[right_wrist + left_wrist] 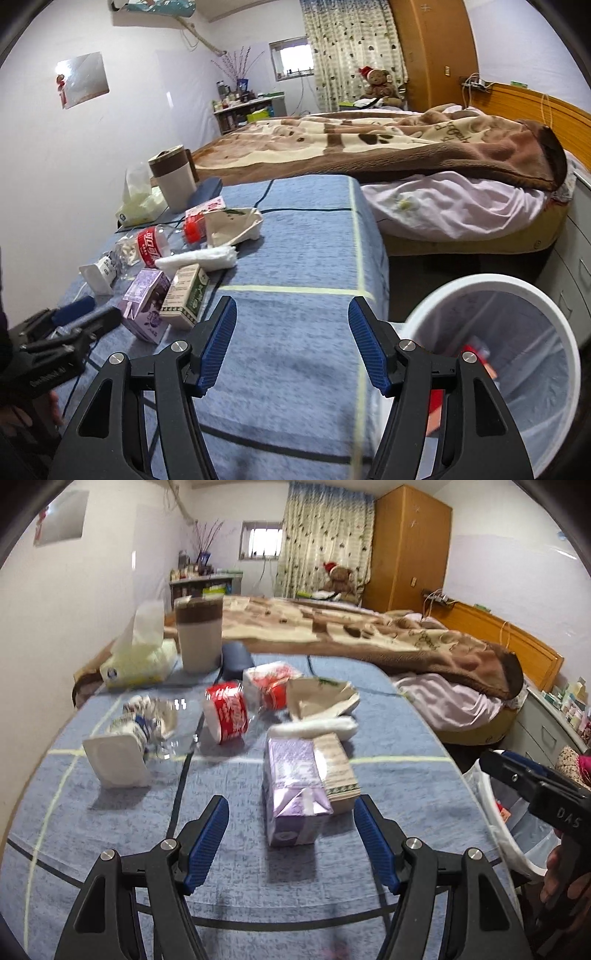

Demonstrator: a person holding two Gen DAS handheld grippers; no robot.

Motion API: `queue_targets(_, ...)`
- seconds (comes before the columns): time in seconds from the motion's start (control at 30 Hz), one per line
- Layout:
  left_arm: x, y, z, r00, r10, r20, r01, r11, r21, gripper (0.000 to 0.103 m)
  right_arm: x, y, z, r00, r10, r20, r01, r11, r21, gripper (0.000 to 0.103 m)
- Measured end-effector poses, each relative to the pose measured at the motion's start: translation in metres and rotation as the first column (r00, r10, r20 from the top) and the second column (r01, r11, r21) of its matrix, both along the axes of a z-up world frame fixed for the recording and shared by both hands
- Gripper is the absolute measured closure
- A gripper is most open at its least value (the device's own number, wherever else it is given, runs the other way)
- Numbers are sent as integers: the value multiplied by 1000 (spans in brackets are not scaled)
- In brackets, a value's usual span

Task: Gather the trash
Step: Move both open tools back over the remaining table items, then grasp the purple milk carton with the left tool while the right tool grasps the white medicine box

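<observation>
I see the bench [306,258], draped in a blue cloth, carrying the litter at its left side. The white bin [517,295] stands just off its right edge, with red scraps inside. On the cloth a purple carton [295,794] lies beside a green-printed box [341,771], a crushed bottle [227,710] and a white tissue wad [317,727] behind them. My left tool [291,808] hangs open and empty before the carton. My right tool [291,314] gapes empty above bare cloth.
</observation>
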State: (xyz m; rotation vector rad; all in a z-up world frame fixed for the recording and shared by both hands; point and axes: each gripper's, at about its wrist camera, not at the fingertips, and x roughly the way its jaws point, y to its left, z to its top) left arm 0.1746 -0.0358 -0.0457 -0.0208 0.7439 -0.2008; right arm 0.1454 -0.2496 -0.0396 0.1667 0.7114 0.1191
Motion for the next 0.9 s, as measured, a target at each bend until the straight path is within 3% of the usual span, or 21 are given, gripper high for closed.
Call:
queue_targets(0.43,42,11,-28,997,1,-82,-1,1000,-2,34,28,28,-7,998,55,-36,-54,998,28,38)
queue_targets(0.67,50,28,-27,997,7,-81,-7,1000,-2,62,38,44,-13,994,87,-65,-85,996,31,38)
queue_targets(0.9,56,52,-30,993,79,-84,-77,997,18,65,45,64,-18,987,134,-92,-132,991,31,38)
